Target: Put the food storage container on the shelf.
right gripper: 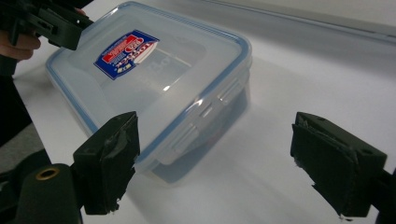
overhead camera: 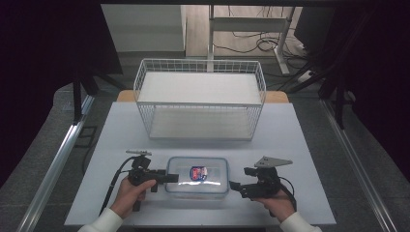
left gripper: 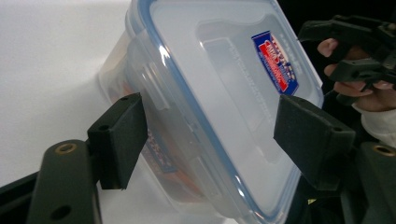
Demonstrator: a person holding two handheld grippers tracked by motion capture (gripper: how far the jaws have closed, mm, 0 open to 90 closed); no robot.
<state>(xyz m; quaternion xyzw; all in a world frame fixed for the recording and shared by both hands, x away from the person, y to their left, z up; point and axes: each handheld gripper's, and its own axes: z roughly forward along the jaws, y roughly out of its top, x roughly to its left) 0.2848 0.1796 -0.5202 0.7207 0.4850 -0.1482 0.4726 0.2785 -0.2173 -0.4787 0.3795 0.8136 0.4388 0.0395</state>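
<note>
Now, the scene line by line.

Container: a clear rectangular plastic food box with a blue-rimmed snap-on lid (overhead camera: 197, 175) lies flat on the white tabletop (overhead camera: 290, 145), near the person's edge, between the two grippers; a red-and-blue label sits on its lid.

Container from the left gripper view: the same box (left gripper: 219, 102) lies with one short end and its side clip between the two black pads.

Container from the right gripper view: the box (right gripper: 154, 79) lies ahead and to the left, its near corner and a side clip just beside the left pad.

Left gripper: the black two-jaw tongs in the person's left hand (overhead camera: 167, 177) reach over the box's left short end. Its jaws stand wide; one pad looks very close to the box's side wall, the other hangs above the lid without pressing on it. Whether the nearer pad touches I cannot tell.

Right gripper: the black tongs with a grey three-cornered plate on top (overhead camera: 235, 186) sit just right of the box, apart from it. Its jaws stand wide, with bare tabletop between them.

Hands: both come in from the bottom in white sleeves.

Rack: a white two-tier wire shelf basket (overhead camera: 199, 99) stands at the far side of the table, well apart from the box.
</note>
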